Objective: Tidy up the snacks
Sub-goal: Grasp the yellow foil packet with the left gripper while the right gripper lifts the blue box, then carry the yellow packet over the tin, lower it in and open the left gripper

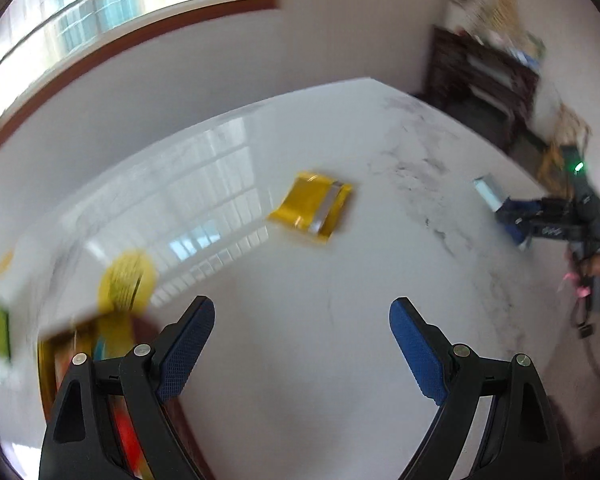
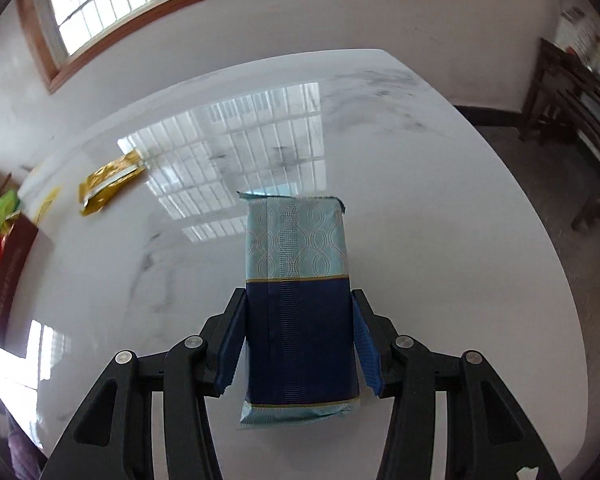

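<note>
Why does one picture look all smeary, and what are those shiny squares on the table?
Left wrist view: motion blur smears the yellow round thing and the shelf. Right wrist view: mostly sharp, so the blue packet shows crisp patterns. Both views: the squares are window glare on the glossy table.

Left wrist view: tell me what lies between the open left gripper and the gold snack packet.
Nothing. In the left wrist view, only bare marble table lies between the left gripper and the gold snack packet.
</note>
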Action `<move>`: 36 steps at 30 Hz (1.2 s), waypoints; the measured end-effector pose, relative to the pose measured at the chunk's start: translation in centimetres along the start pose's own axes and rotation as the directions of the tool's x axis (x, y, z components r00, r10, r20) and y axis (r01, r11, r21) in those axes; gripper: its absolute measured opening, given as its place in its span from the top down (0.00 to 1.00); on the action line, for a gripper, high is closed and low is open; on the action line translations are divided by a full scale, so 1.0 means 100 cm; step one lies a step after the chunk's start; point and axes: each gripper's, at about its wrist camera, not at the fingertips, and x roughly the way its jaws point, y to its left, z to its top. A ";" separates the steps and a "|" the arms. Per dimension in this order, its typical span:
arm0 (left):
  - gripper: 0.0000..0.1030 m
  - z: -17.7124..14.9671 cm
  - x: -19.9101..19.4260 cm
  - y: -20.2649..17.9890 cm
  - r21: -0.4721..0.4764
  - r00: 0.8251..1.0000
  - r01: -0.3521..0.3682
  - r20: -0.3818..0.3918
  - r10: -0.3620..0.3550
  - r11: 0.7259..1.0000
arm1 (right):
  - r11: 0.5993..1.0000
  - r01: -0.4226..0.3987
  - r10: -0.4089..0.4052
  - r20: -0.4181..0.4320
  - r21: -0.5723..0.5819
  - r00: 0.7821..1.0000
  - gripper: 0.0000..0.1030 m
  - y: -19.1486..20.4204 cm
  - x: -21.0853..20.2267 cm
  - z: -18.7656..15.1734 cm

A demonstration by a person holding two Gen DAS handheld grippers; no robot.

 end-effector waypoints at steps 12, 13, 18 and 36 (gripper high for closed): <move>0.13 0.095 0.131 -0.023 0.274 0.974 0.109 -0.222 -0.048 0.956 | 0.998 -0.046 0.042 0.115 0.038 0.992 0.54 0.002 -0.005 -0.016; 0.13 0.096 0.138 -0.022 0.281 0.972 0.102 -0.232 -0.036 0.954 | 0.998 -0.050 0.044 0.118 0.041 0.992 0.54 0.001 -0.005 -0.015; 0.13 0.105 0.170 -0.013 0.208 0.946 0.154 -0.314 -0.084 0.966 | 0.998 -0.059 0.055 0.117 0.034 0.992 0.54 0.003 -0.006 -0.013; 0.43 0.027 0.097 -0.008 -0.307 0.974 0.103 -0.163 -0.159 0.946 | 0.998 0.055 -0.054 0.093 -0.012 0.994 0.53 0.014 -0.002 -0.013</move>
